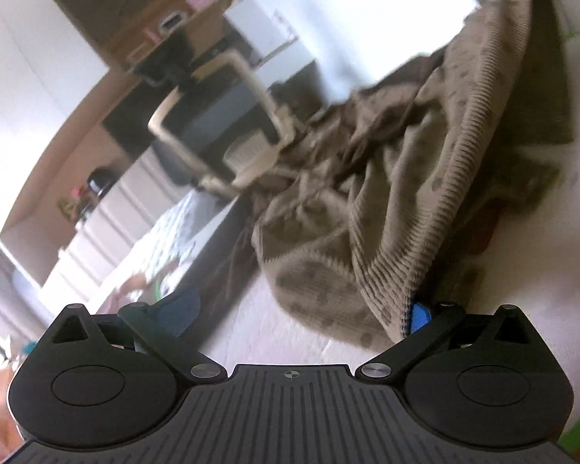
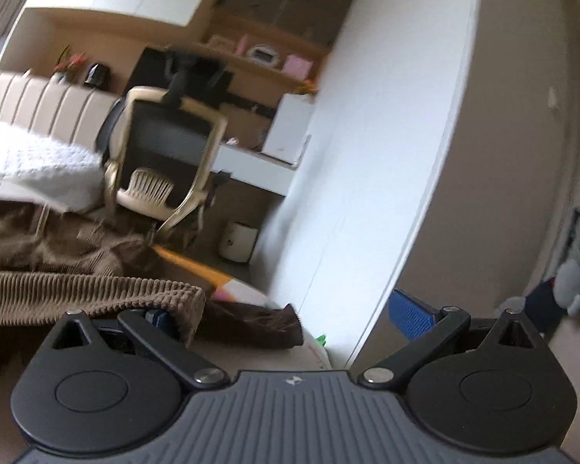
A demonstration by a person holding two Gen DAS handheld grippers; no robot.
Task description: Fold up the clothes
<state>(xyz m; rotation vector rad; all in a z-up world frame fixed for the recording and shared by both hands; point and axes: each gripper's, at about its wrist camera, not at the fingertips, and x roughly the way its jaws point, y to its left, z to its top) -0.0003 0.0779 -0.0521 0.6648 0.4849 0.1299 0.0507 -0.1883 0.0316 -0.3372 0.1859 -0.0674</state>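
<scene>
A brown knitted sweater with darker dots (image 1: 398, 178) lies bunched on a pale surface (image 1: 290, 328) in the left wrist view. Its ribbed hem drapes over the right fingertip (image 1: 419, 315) of my left gripper (image 1: 297, 309), whose jaws stand wide apart. In the right wrist view the same sweater's ribbed hem (image 2: 96, 294) hangs over the left fingertip (image 2: 160, 319) of my right gripper (image 2: 286, 315). Its other blue pad (image 2: 411, 315) is far off and bare, so the jaws are open.
A beige office chair (image 2: 166, 162) stands behind the sweater, also seen in the left wrist view (image 1: 228, 127). A desk with shelves (image 2: 251, 77), a white bin (image 2: 237, 241), a white quilt (image 2: 42, 166) and a white wardrobe wall (image 2: 367, 154) surround it. A dark brown cloth (image 2: 251, 326) lies by the right gripper.
</scene>
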